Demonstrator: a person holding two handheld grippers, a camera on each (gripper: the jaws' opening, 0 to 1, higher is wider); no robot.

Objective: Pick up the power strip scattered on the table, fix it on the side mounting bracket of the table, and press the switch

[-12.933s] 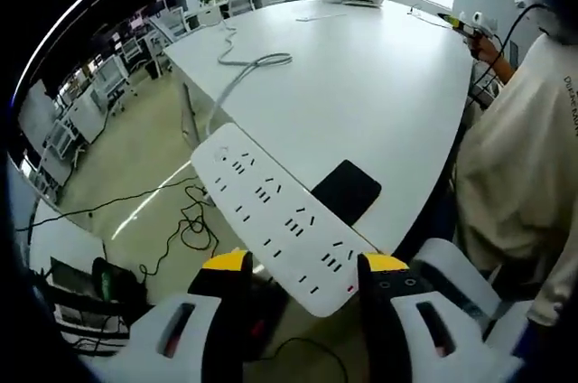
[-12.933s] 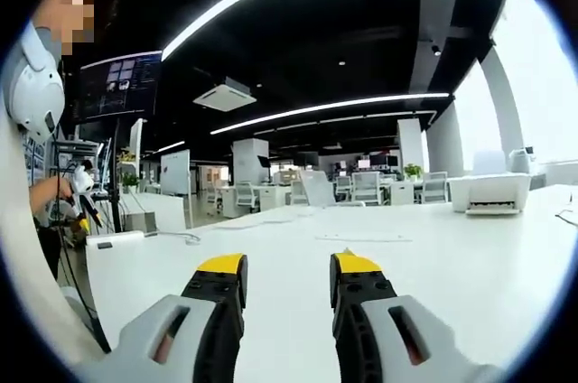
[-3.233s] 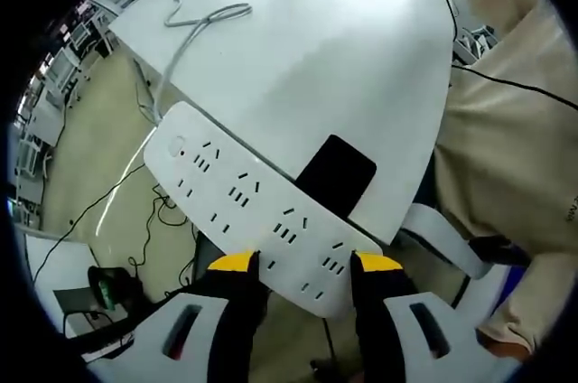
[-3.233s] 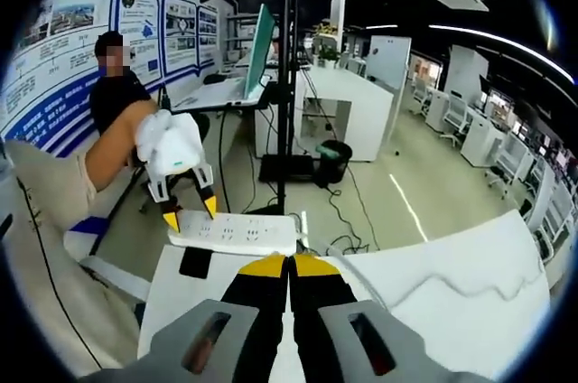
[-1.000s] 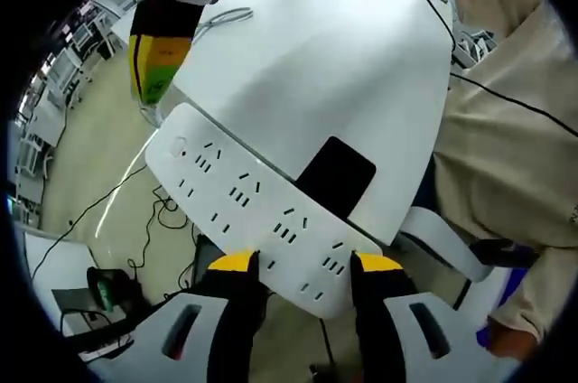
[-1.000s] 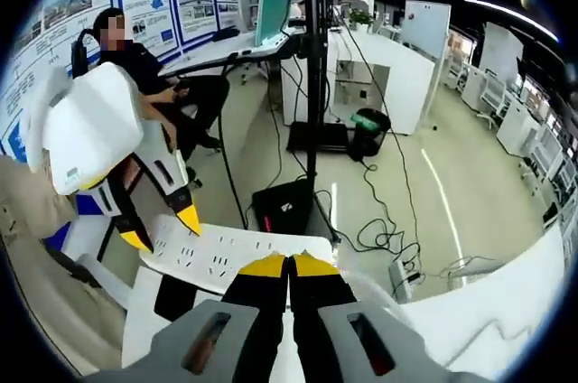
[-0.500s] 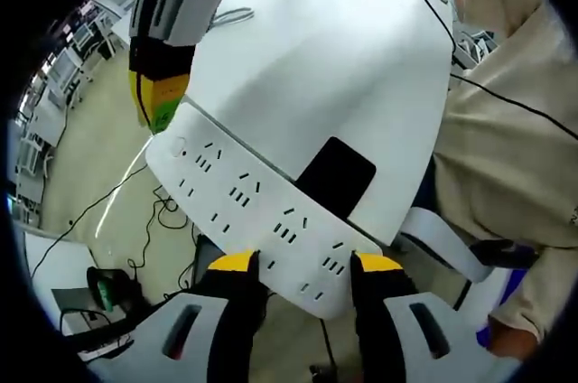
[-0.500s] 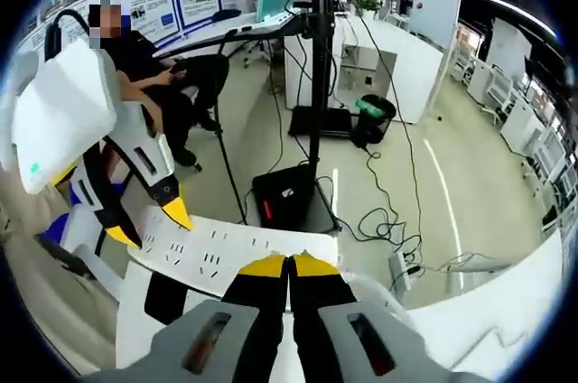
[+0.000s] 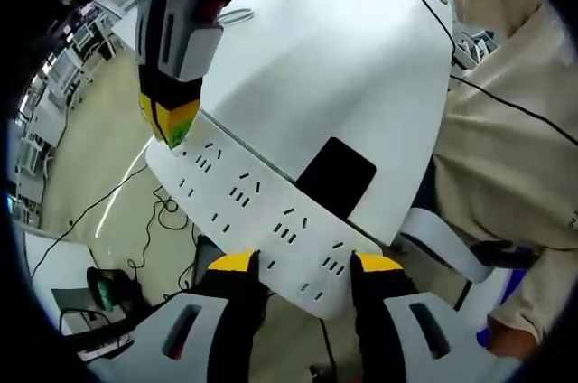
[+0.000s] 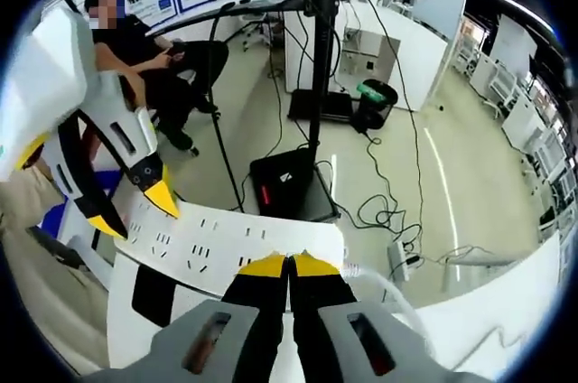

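Right gripper (image 9: 172, 126), jaws closed and empty, has dropped onto the long white power strip's (image 9: 262, 211) switch end; left gripper (image 9: 298, 264) keeps clamping it, so pressing's basically happening.

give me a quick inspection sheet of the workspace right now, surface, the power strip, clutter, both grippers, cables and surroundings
Surface: white table, mostly bare.
Job's things: white power strip lying along the table's edge; the bracket cannot be told.
Clutter: black flat rectangle on the table beside the strip.
Grippers: left gripper has its jaws either side of the strip's near end; right gripper is shut, its tips at the strip's far end.
Cables: white cord on the table; black cables on the floor.
Surroundings: open office with desks; seated person.
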